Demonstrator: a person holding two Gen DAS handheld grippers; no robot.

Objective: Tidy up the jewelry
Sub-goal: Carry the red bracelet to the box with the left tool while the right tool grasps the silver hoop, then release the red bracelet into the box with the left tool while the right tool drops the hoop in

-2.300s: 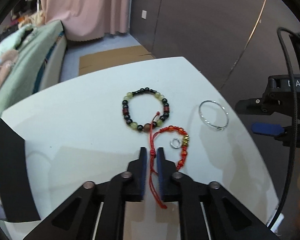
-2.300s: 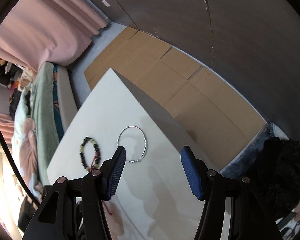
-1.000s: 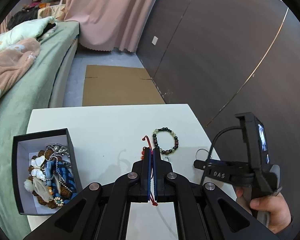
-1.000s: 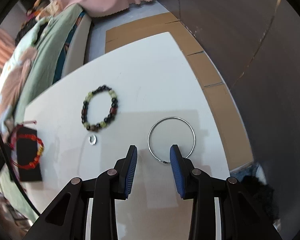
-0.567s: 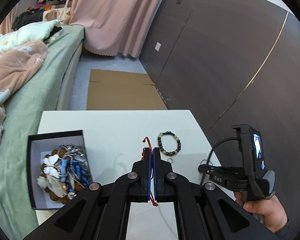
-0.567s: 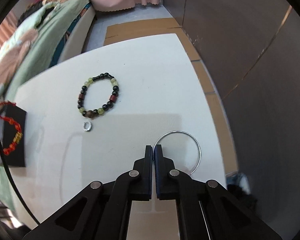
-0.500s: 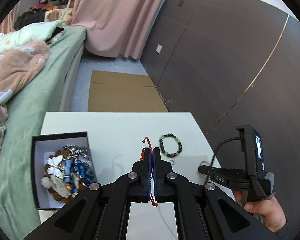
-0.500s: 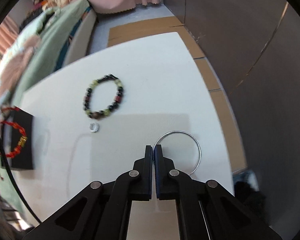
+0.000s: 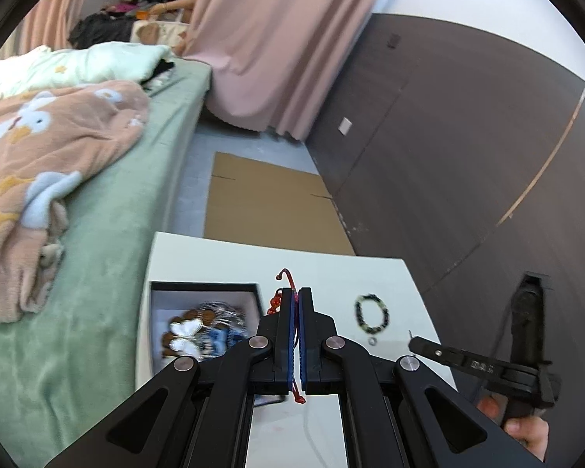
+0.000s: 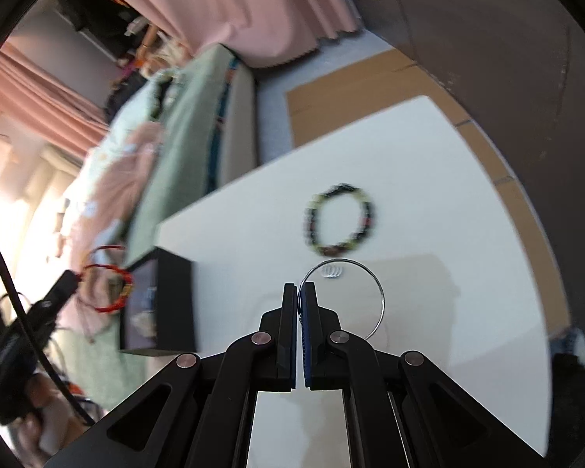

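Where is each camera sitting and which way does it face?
Left wrist: on the left gripper, shut on the red bracelet, facing jewelry box, bed; right gripper and hand visible.
Right wrist: on the right gripper, shut on the silver bangle, facing the table.
Shared: beaded bracelet, small ring.

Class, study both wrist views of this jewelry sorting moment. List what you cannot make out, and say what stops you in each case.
- Box contents, left wrist view: motion blur smears the pieces, and the left gripper covers the near corner.
- Red bracelet, left wrist view: mostly hidden between the shut fingers.
- Small ring, right wrist view: blur multiplies its outline.
- Beaded bracelet, right wrist view: individual beads blurred.
- Silver hoop in the right gripper: its near arc hidden behind the fingers.
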